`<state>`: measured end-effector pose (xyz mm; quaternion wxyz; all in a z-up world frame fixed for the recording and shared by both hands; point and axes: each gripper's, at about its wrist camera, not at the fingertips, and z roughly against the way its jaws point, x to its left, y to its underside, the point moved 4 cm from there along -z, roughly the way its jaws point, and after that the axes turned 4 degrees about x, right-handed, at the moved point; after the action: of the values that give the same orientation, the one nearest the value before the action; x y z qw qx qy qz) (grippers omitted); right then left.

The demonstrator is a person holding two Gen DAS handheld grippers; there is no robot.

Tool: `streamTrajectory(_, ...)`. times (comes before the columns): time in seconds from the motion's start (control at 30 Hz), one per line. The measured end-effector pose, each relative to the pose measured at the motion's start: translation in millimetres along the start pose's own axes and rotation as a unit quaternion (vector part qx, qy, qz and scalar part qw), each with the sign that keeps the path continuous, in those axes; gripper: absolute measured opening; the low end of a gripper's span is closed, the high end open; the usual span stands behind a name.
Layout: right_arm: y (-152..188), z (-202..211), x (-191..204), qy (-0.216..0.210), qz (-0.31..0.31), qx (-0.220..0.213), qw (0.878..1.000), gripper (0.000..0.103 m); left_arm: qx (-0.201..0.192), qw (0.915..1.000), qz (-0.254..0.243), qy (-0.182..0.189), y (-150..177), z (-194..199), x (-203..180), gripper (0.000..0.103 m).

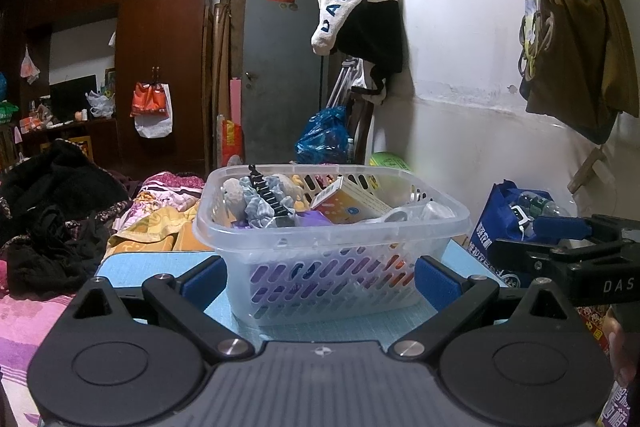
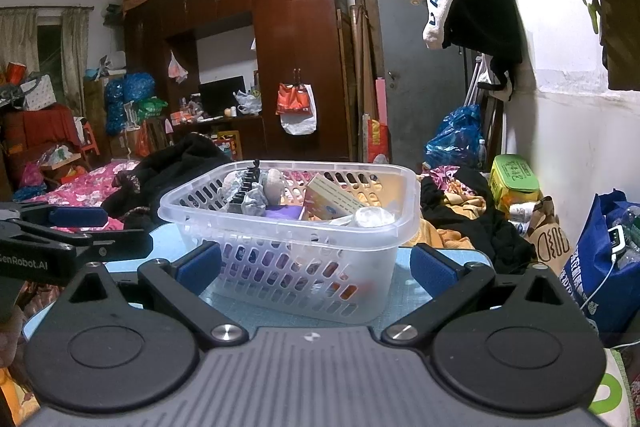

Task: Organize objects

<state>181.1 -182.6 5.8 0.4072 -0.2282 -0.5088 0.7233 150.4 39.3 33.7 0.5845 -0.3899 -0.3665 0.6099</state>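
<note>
A clear plastic basket with slotted walls stands on a light blue table. Inside lie a black comb-like clip, a grey scrunchie, a small cream box, a purple item and other small things. My left gripper is open in front of the basket, its blue pads on either side of the near wall, holding nothing. My right gripper is open too, facing the basket's near corner. Each gripper shows at the edge of the other's view.
Heaped black and yellow clothes lie on the bed around the table. A blue shopping bag with bottles stands at the right by the wall. A green tin sits behind. A wardrobe and grey door stand far back.
</note>
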Motion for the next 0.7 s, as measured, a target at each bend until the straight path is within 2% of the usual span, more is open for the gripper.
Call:
streamTrajectory(0.1, 0.2, -0.3, 0.1, 0.001, 0.0, 0.0, 1.0, 0.103, 0.002, 0.9999, 0.005, 0.011, 0.5, -0.5, 0.2, 0.101)
streamTrajectory(0.7, 0.9, 0.3, 1.1, -0.001, 0.006, 0.002, 1.0, 0.103, 0.0, 1.0, -0.002, 0.0, 1.5, -1.5, -2.5, 0.101)
